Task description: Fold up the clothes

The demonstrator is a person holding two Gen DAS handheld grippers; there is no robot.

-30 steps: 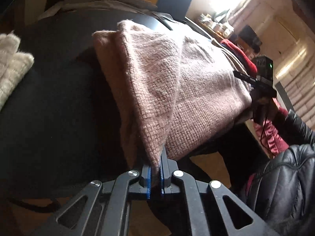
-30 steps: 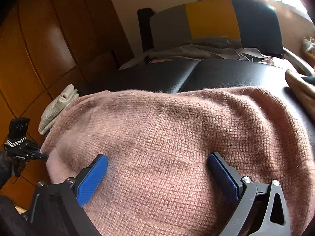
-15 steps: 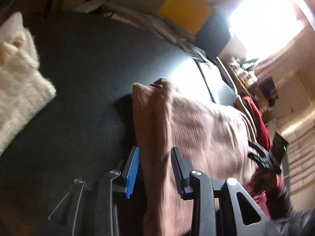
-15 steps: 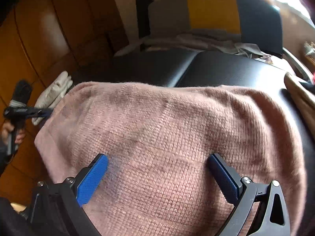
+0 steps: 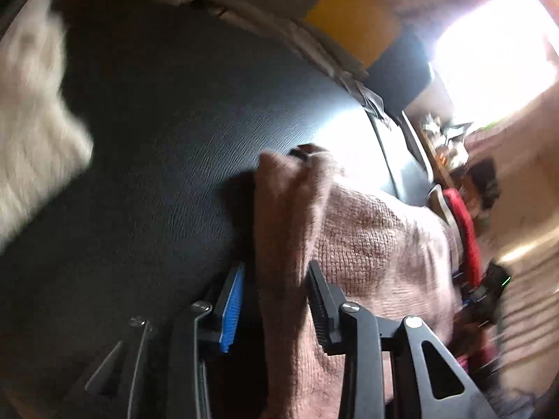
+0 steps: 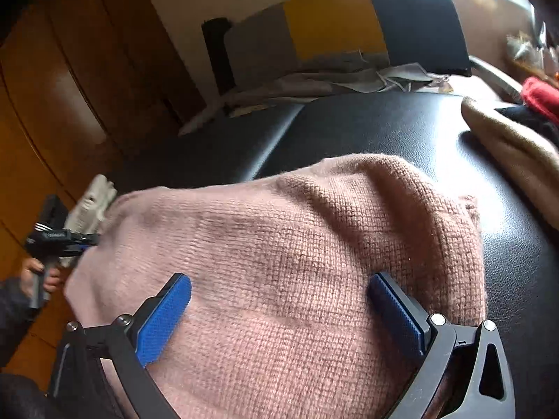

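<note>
A pink knitted sweater (image 6: 297, 262) lies folded on a black padded table (image 6: 367, 125). It also shows in the left wrist view (image 5: 367, 244). My left gripper (image 5: 274, 279) is open, its fingers on either side of the sweater's folded left edge, not clamping it. My right gripper (image 6: 279, 300) is open wide, with the sweater's cloth bulging between its blue pads (image 6: 167, 310). The left gripper also shows at the far left of the right wrist view (image 6: 52, 234).
A white knitted garment (image 5: 31, 132) lies on the table's left end. A beige garment (image 6: 517, 153) and a red one (image 6: 541, 94) lie to the right. Grey cloth (image 6: 332, 83) and a grey, yellow and black headboard (image 6: 332, 24) are at the far end. Wooden wall panels (image 6: 52, 104) stand left.
My left gripper has let go of the sweater's edge and opened, and the folded edge has come down onto the table. My right gripper stays open over the sweater.
</note>
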